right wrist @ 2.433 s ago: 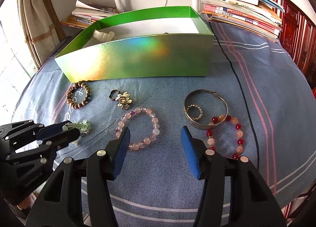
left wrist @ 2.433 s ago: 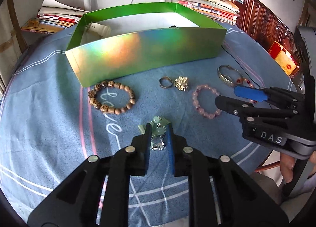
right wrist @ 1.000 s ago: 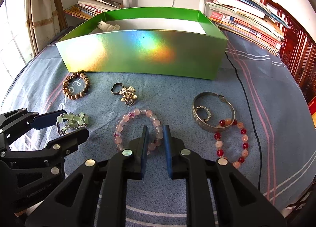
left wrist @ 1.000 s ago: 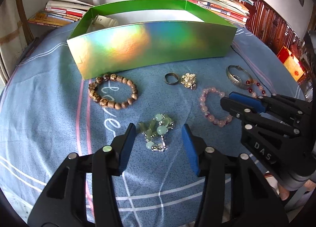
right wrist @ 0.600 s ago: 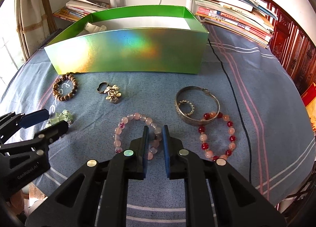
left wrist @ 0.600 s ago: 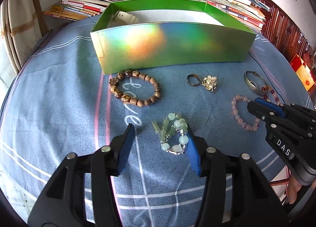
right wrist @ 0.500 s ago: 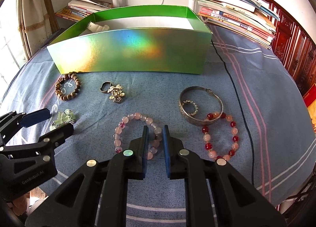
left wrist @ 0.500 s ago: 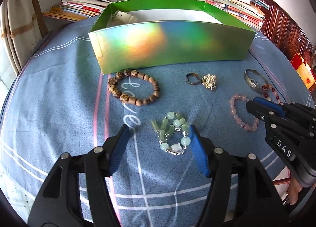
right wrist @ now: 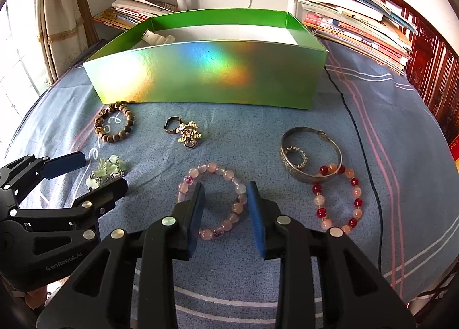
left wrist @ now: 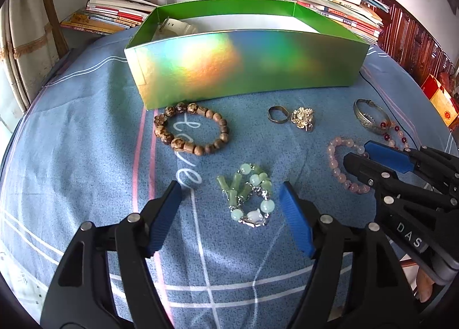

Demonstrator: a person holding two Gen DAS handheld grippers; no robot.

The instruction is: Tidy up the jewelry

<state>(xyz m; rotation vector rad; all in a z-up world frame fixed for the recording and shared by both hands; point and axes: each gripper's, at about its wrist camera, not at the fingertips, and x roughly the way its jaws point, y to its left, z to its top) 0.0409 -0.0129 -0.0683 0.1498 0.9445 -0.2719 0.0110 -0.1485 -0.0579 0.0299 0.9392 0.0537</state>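
Note:
My left gripper (left wrist: 231, 214) is open, its jaws on either side of a pale green bead bracelet (left wrist: 249, 198) that lies on the blue cloth. My right gripper (right wrist: 225, 214) is open over the near side of a pink bead bracelet (right wrist: 213, 200); its jaws do not hold it. A brown wooden bead bracelet (left wrist: 190, 131), a ring (left wrist: 276, 114) and a gold charm (left wrist: 304, 118) lie before the green box (left wrist: 246, 68). A silver bangle (right wrist: 311, 154) and a red bead bracelet (right wrist: 338, 200) lie at the right.
A white watch (left wrist: 175, 25) lies in the box's far left corner. Stacks of books (right wrist: 358, 25) stand behind the box. A black cable (right wrist: 364, 157) runs down the cloth at the right. A red packet (left wrist: 441, 102) is at the far right edge.
My left gripper has let go of the green bracelet and opened wide around it. My right gripper shut, then opened partly above the pink bracelet.

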